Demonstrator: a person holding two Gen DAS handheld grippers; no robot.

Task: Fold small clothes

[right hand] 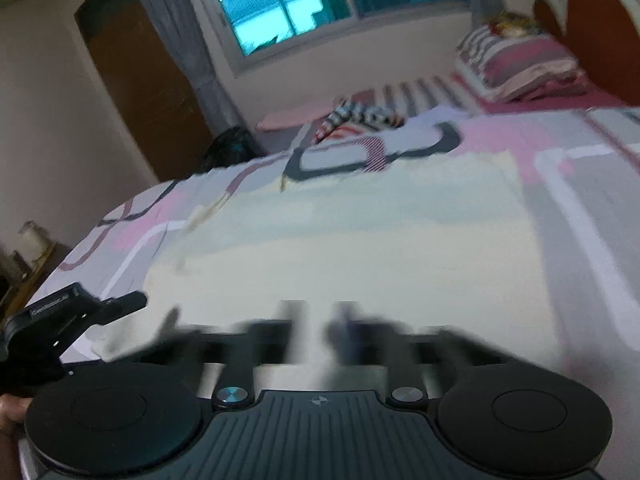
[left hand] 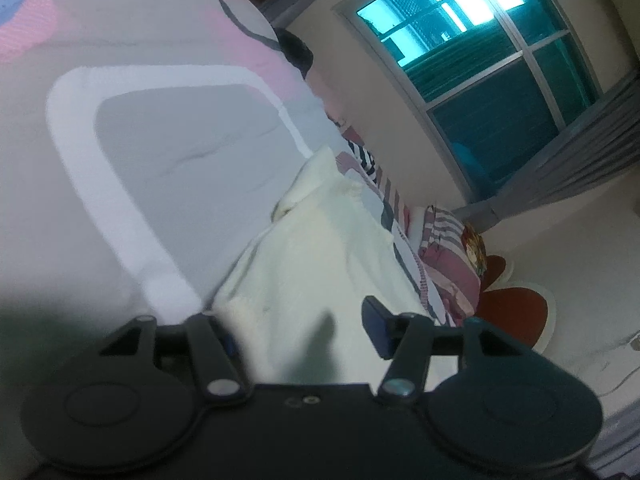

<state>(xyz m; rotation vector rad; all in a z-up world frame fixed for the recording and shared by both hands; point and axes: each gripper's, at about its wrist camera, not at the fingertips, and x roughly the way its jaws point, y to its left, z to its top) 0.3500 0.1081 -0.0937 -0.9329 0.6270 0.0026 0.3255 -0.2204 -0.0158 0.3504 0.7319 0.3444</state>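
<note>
Item: cream garment [right hand: 340, 248], small, lying flat on the patterned bedspread [right hand: 560, 184] and spread wide across the bed. Its long axis runs side to side as the right wrist camera sees it; from the left wrist view it stretches away from the tool toward the pillows.

Left gripper [left hand: 296, 332]: jaws part-open, one on each side of the near edge of the cloth, with fabric lying in the gap; no pad appears to press on it, so nothing is gripped yet. In the right wrist view the same tool shows at the garment's near left corner (it is the arm closer to a usable edge).

Right gripper [right hand: 316, 332]: fingers drawn together, clenched, low over the near hem at the middle. Motion blur smears them, so whether a pinch of cloth is caught between them cannot be told.

Surface: quilted bedspread in pink, grey and white blocks, soft, likely to drag with the cloth.

Room: striped clothing [right hand: 360, 116] heaped further up the bed, striped pillows [right hand: 516, 64] against a red-brown headboard [right hand: 592, 24], a window [right hand: 280, 4] with grey curtains, a brown door [right hand: 140, 80].
</note>
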